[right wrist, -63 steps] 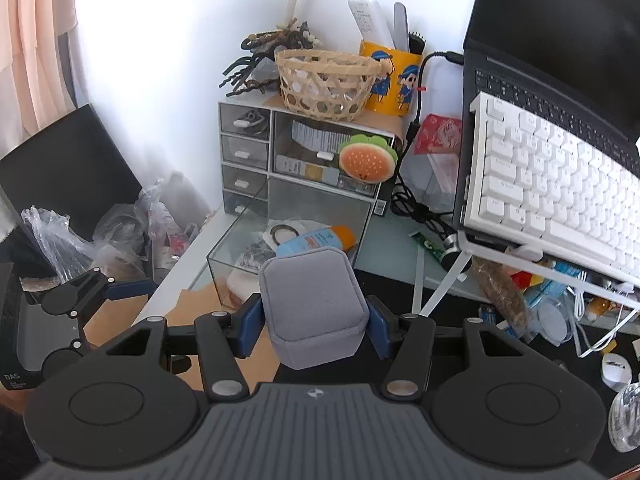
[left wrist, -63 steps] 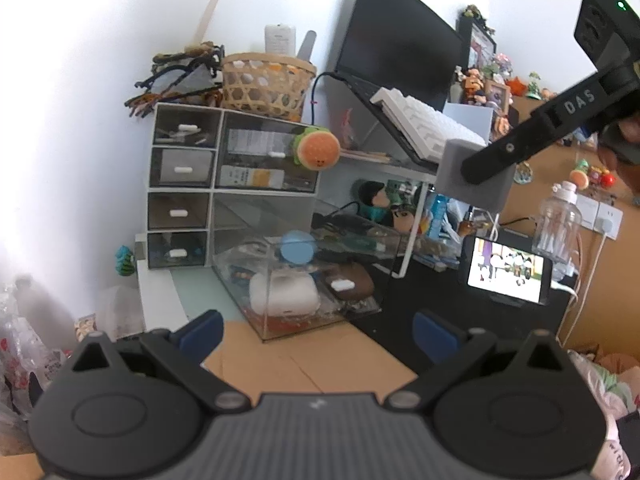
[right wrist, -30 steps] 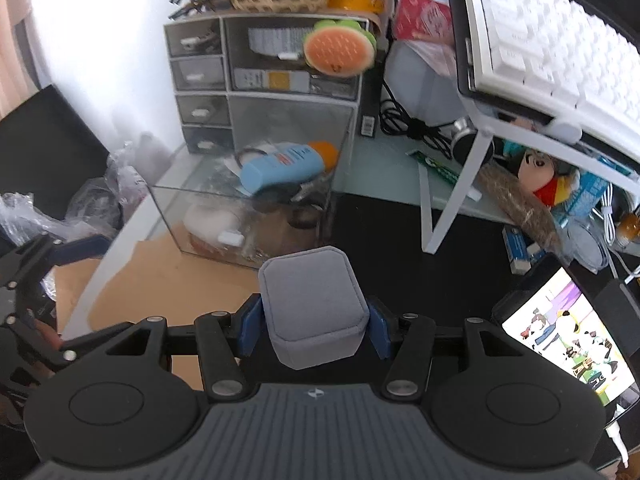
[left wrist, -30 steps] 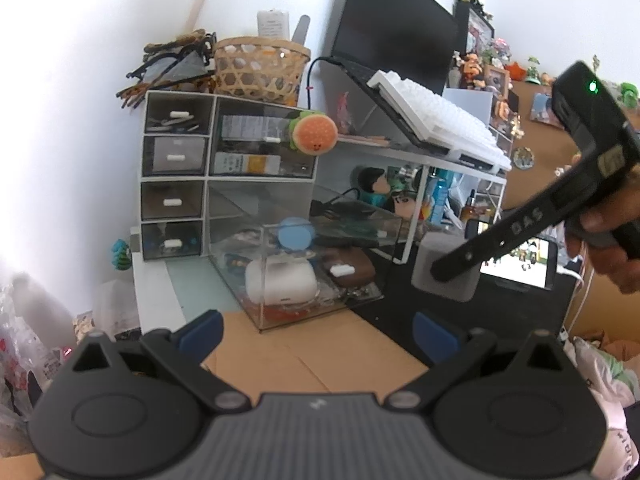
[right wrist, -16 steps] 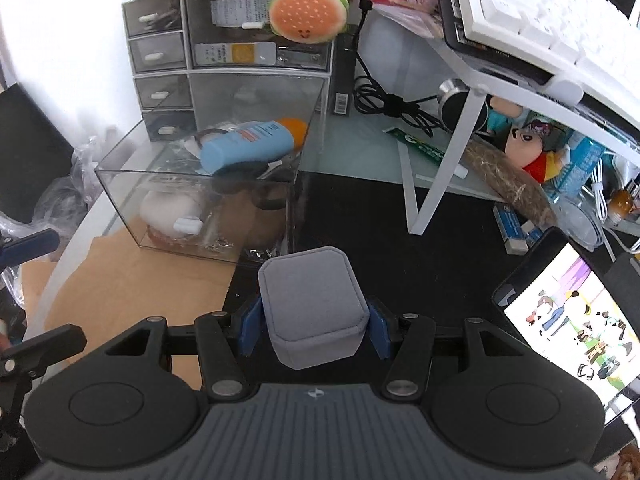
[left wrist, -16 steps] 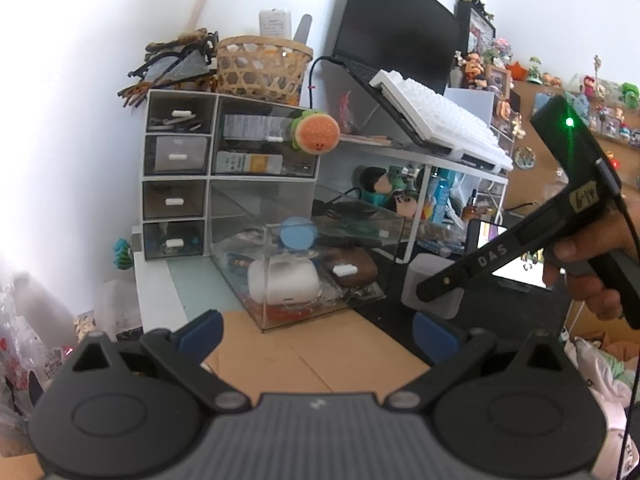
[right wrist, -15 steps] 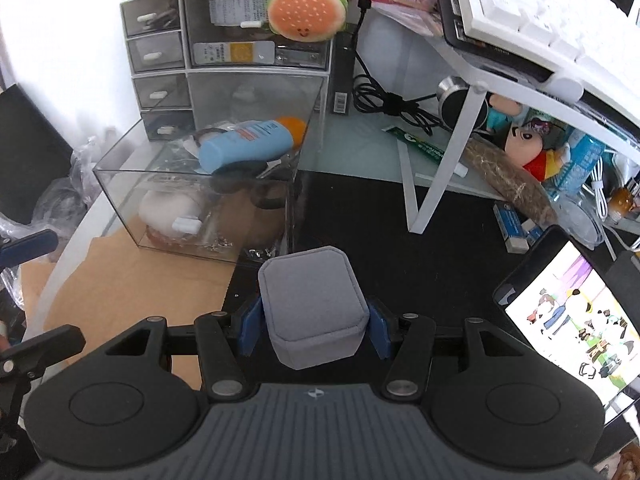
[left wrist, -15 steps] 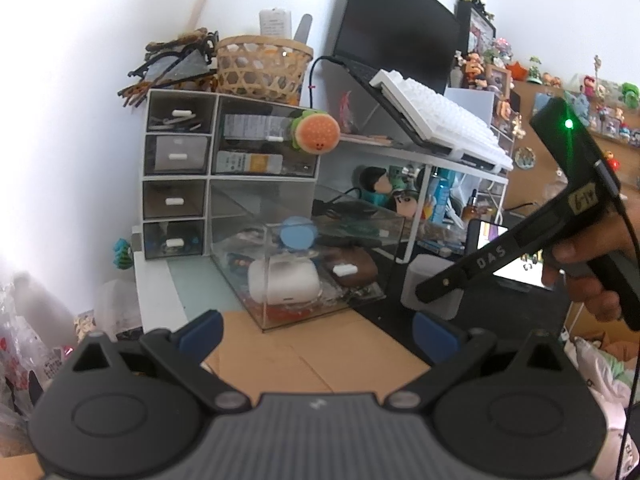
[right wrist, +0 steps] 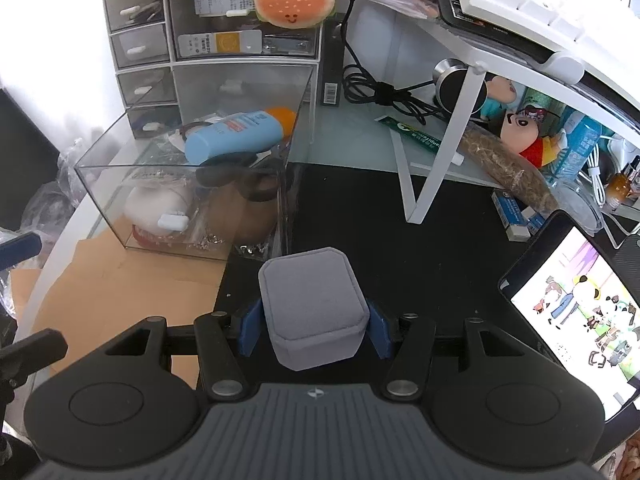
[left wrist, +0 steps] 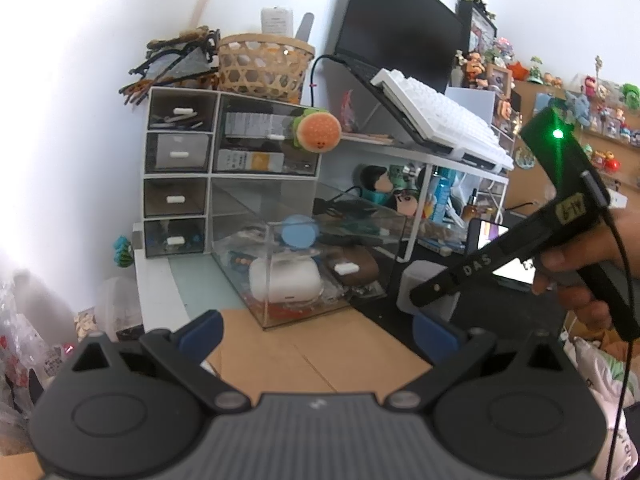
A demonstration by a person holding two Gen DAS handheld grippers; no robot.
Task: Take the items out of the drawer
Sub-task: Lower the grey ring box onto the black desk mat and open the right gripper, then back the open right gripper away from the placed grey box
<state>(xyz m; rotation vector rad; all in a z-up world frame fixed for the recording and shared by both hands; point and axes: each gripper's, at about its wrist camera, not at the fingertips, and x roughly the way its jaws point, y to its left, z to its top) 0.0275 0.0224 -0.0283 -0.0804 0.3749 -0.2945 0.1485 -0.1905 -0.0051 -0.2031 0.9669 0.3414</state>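
My right gripper (right wrist: 314, 330) is shut on a grey velvet ring box (right wrist: 314, 310) and holds it low over the black desk mat (right wrist: 420, 240), just right of the pulled-out clear drawer (right wrist: 192, 184). The drawer holds a blue lotion bottle (right wrist: 236, 136), a white case (right wrist: 154, 204) and dark hair ties. In the left wrist view the ring box (left wrist: 430, 292) sits at the right gripper's tip, right of the drawer (left wrist: 304, 264). My left gripper (left wrist: 316, 334) is open and empty above brown cardboard (left wrist: 304, 356).
A white drawer cabinet (left wrist: 180, 176) with a burger plush (left wrist: 318, 132) stands behind the drawer. A white stand (right wrist: 460, 92) carries a keyboard and laptop. A lit phone (right wrist: 576, 300) leans at the right. Cables, toys and plastic bags crowd the desk.
My right gripper has carried the ring box down and away from the cabinet, toward the black mat by the drawer. My left gripper has stayed open and nearly still.
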